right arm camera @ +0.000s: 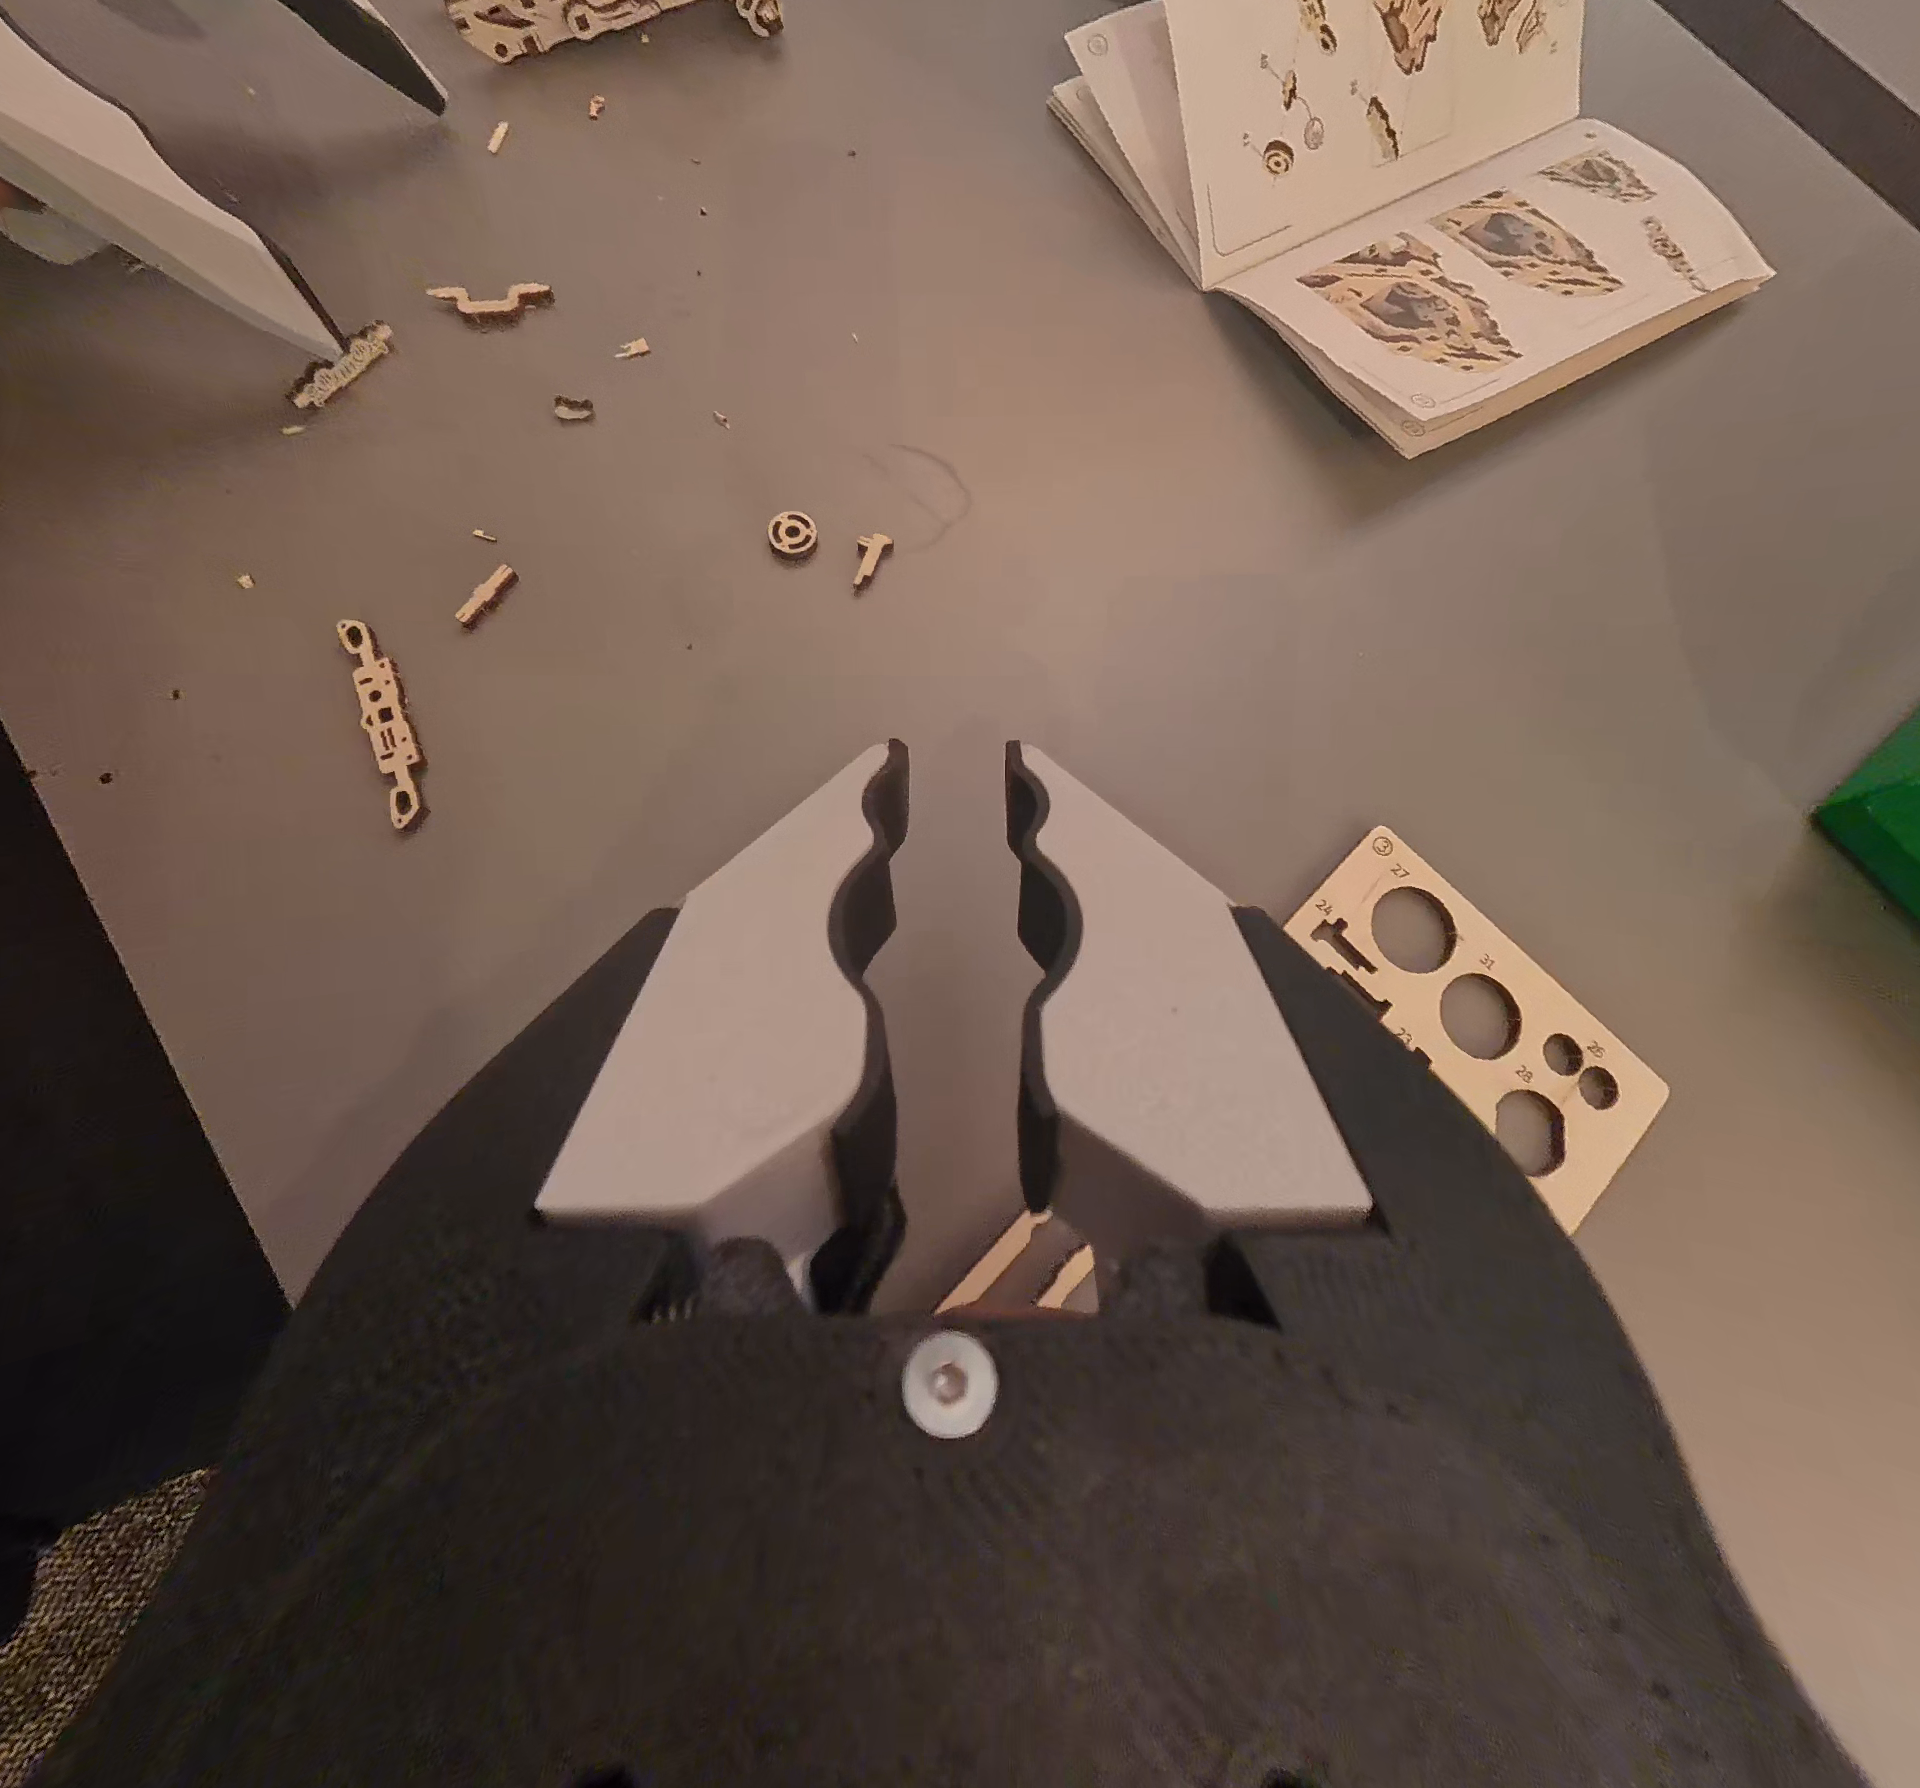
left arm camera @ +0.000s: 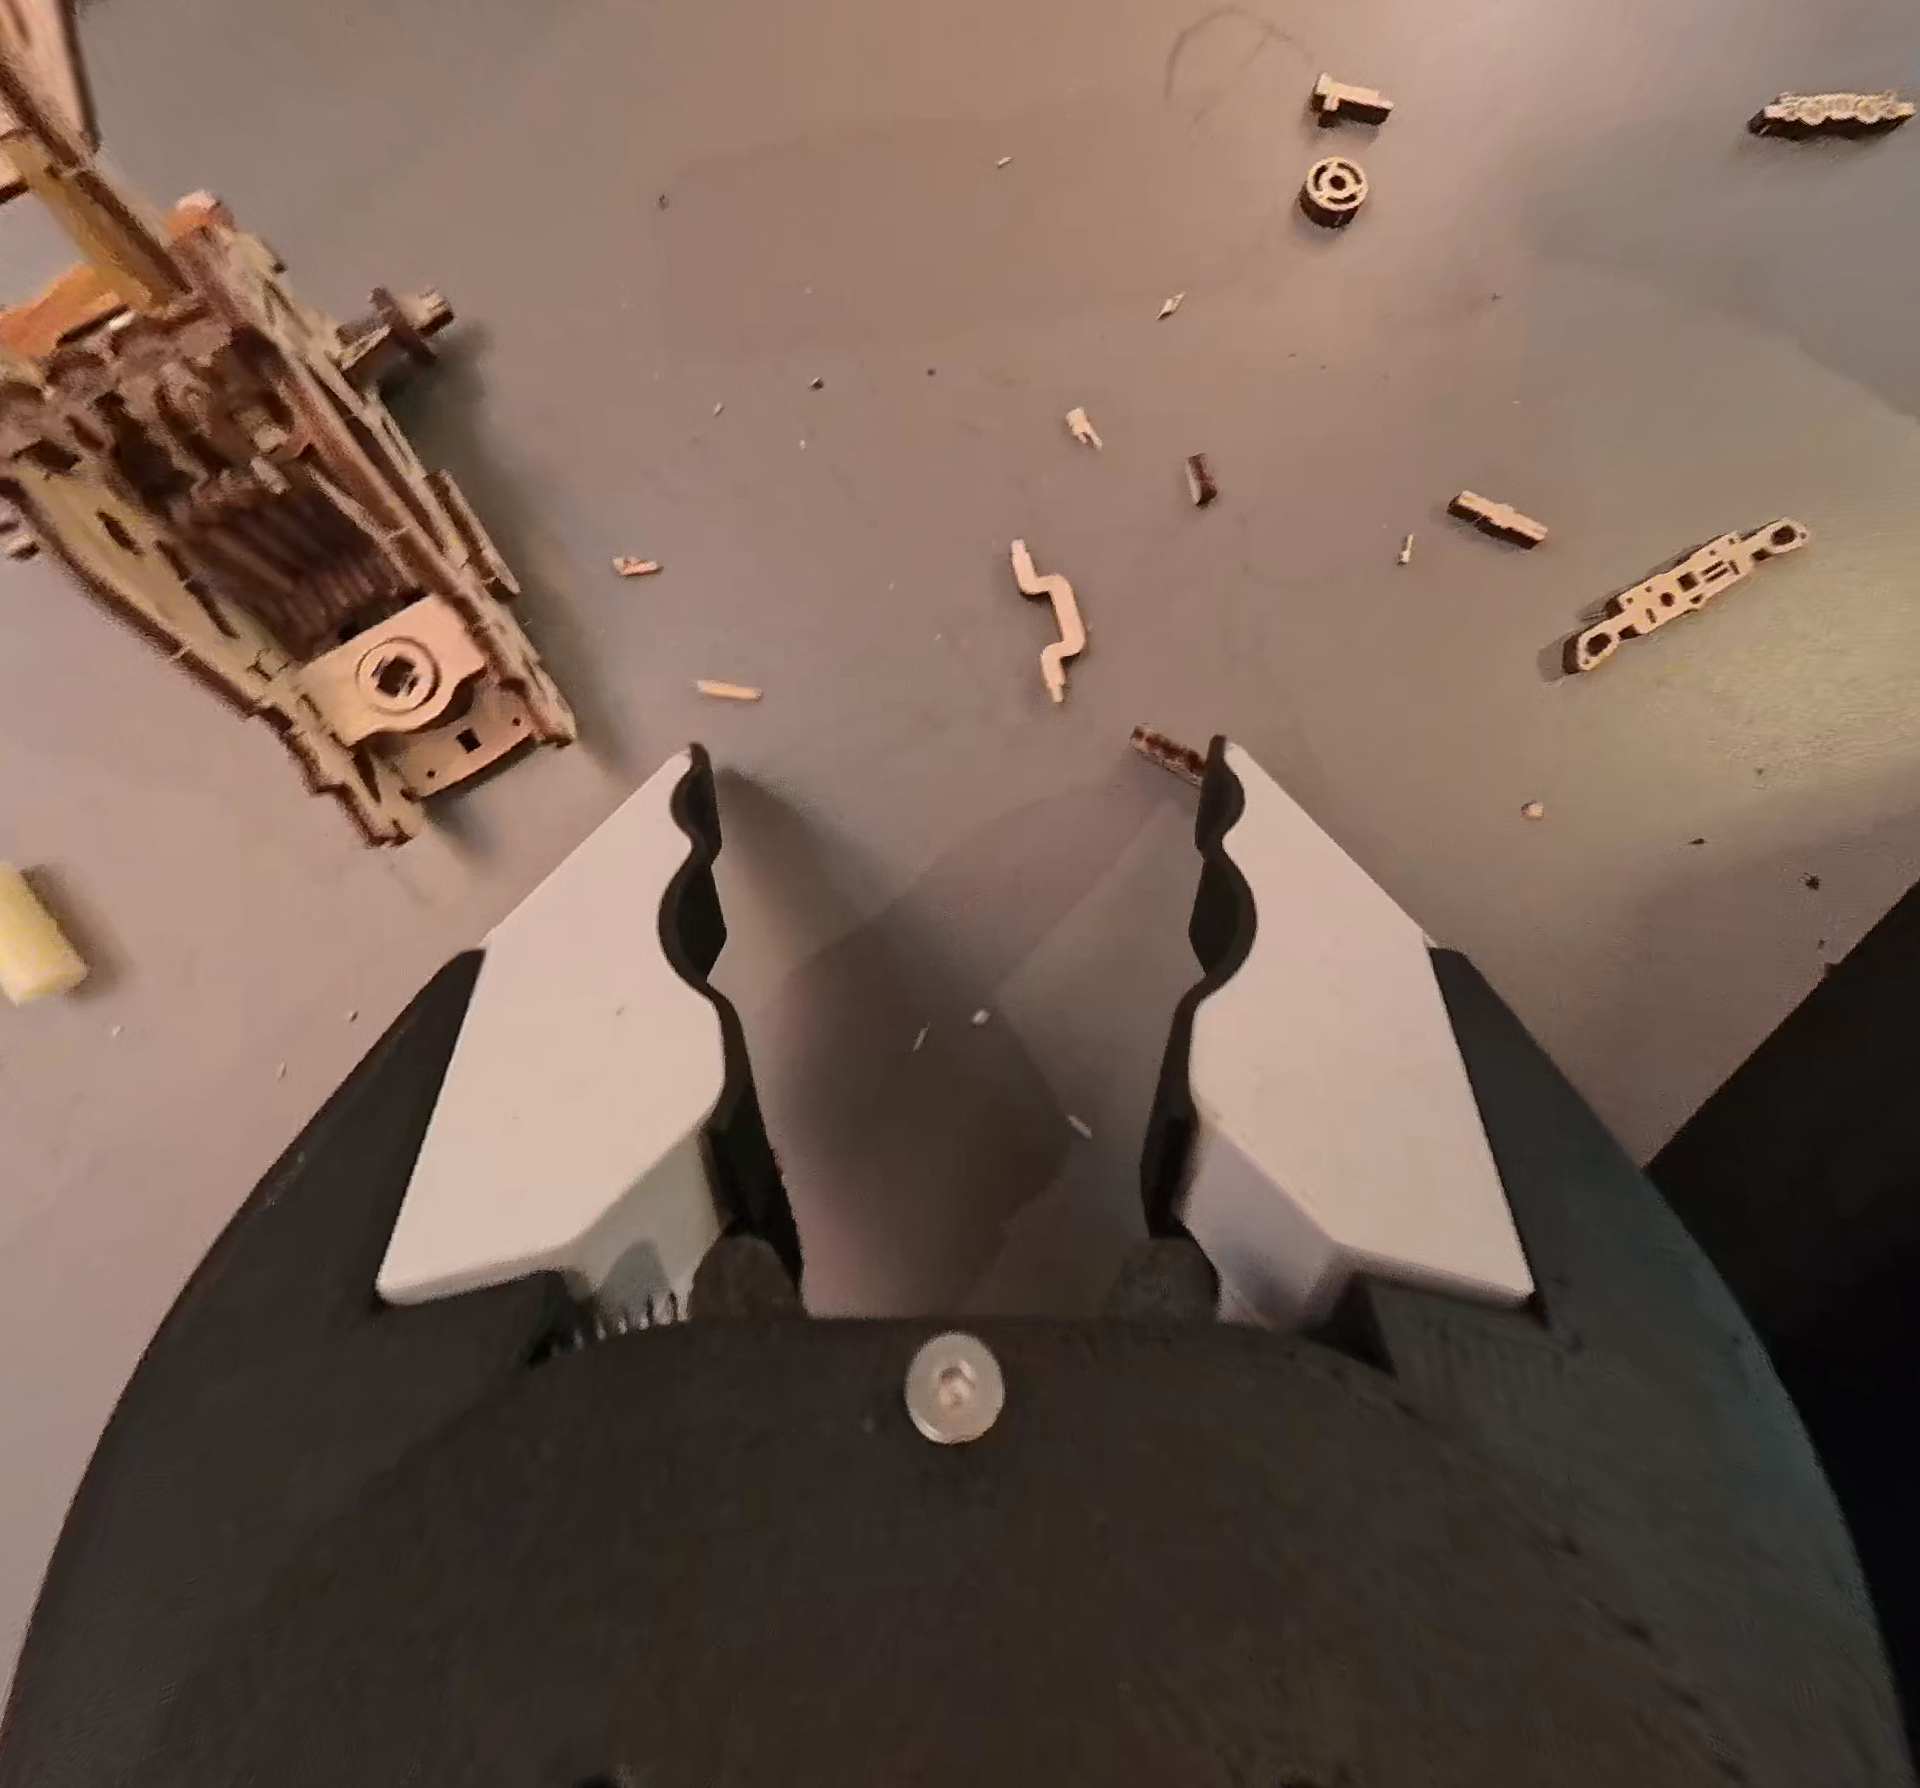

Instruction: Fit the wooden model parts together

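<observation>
Half-built model (left arm camera: 249, 533) lay at 10 o'clock on worktop (left arm camera: 831, 232). Loose parts (left arm camera: 1683, 590) scattered, unfitted; most joining judged left. Left tool (left arm camera: 961, 772) gaped wide, empty. Right tool (right arm camera: 956, 762) parted narrowly, nothing gripped.

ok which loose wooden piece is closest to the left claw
The small dark toothed strip, touching the tip of the left claw's right finger. The zigzag piece and the long pierced bar lie farther out.

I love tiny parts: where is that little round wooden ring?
The ring lies flat mid-table in the right wrist view, beside a small peg; the left wrist view shows it far right.
</observation>
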A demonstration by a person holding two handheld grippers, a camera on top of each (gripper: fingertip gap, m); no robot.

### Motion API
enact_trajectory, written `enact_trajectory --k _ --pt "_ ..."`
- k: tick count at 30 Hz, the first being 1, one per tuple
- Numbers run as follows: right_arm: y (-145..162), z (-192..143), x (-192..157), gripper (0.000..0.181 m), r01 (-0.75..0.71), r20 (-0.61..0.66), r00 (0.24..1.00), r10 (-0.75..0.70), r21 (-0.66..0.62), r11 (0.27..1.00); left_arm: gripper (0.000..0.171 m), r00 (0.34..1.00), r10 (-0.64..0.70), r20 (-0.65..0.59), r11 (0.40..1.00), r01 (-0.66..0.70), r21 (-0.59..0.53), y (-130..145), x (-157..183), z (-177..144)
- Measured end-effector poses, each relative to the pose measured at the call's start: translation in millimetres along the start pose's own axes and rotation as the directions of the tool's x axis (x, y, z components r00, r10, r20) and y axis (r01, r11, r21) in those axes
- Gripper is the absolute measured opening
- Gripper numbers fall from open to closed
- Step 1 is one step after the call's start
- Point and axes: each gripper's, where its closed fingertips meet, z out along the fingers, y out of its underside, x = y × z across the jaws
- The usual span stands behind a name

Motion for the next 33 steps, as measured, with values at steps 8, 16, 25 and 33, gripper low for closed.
enact_trajectory --k 8,16,25,33 --pt "0.5 -1.4 -6.9 0.016 -0.001 0.009 1.000 0.001 0.005 1.000 0.095 0.998 -0.056 0.019 0.998 0.057 -0.003 14.6 -11.6 -10.5" --pt "-1.6 1.2 -13.9 0.016 0.014 0.020 1.000 -0.014 -0.004 1.000 0.102 0.996 -0.065 0.053 0.998 0.065 0.001 23.9 -19.7 -18.7" --pt "-4.7 3.7 -22.8 0.016 0.022 0.038 0.999 -0.022 0.001 1.000 0.111 0.992 -0.091 0.092 0.995 0.088 0.041 37.1 -27.9 -31.9" --pt "-9.5 3.8 -27.7 0.015 0.035 0.045 0.998 -0.035 0.004 0.999 0.110 0.987 -0.128 0.093 0.991 0.124 0.048 43.6 -30.5 -34.2"
